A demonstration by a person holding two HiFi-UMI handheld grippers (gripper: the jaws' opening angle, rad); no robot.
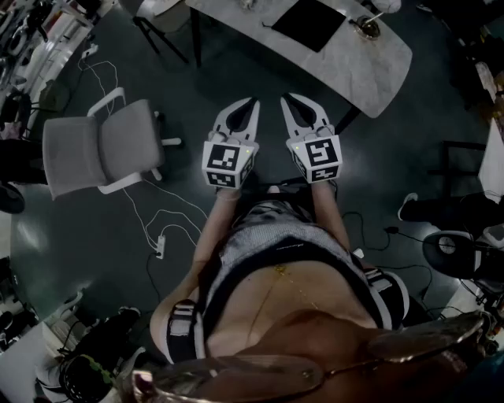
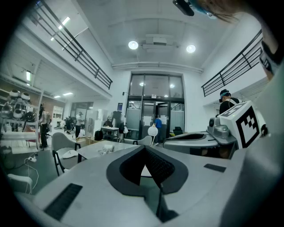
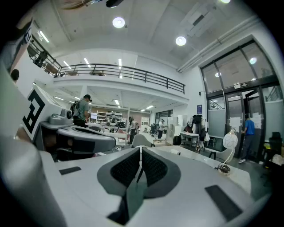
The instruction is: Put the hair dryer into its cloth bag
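Observation:
I cannot make out a hair dryer in any view. A flat black piece point(image 1: 309, 22), maybe the cloth bag, lies on the white table point(image 1: 378, 67) ahead of me. Both grippers are held side by side in front of the person's body, short of the table and roughly level. My left gripper point(image 1: 252, 102) is shut with nothing between its pads point(image 2: 153, 162). My right gripper point(image 1: 287, 99) is shut too, its pads point(image 3: 151, 166) together and empty. Each gripper shows at the edge of the other's view: the right gripper point(image 2: 239, 126) and the left gripper point(image 3: 71, 133).
A grey chair point(image 1: 102, 146) stands on the dark floor to the left, with white cables and a power strip point(image 1: 160, 245) beside it. A small lamp point(image 3: 229, 144) sits on the table's right end. Several people stand far off in the hall.

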